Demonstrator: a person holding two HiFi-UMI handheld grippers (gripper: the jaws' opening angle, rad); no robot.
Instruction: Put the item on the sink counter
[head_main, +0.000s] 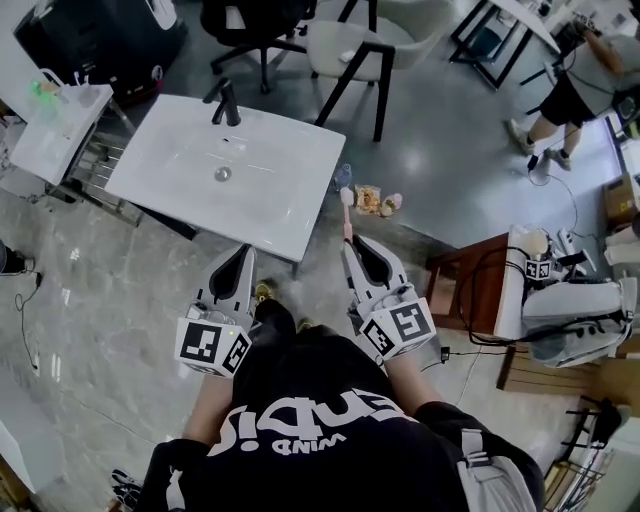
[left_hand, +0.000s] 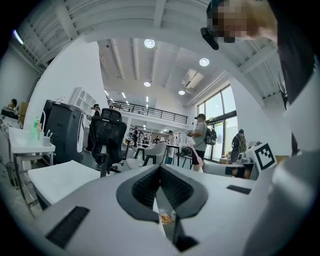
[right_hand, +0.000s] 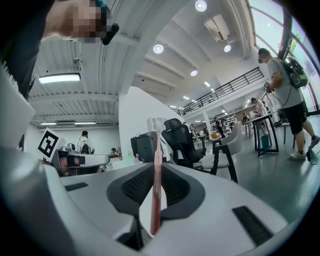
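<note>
A pink toothbrush (head_main: 347, 218) sticks out forward from my right gripper (head_main: 352, 245), which is shut on its handle; the brush head points toward the front right corner of the white sink counter (head_main: 290, 215). In the right gripper view the pink toothbrush handle (right_hand: 156, 190) stands upright between the dark pads of my right gripper (right_hand: 156, 167). My left gripper (head_main: 243, 252) hovers just in front of the counter's front edge, jaws together and holding nothing. In the left gripper view its tips (left_hand: 160, 167) meet, and the counter (left_hand: 55, 180) lies to the left.
A black faucet (head_main: 225, 102) and drain (head_main: 222, 174) mark the basin. A white trolley (head_main: 55, 130) stands left of the sink. Chairs (head_main: 365, 55) stand behind it. A small bottle and packets (head_main: 368, 200) lie on the floor. A wooden bench (head_main: 480, 285) with equipment is at right; a person (head_main: 575, 90) stands far right.
</note>
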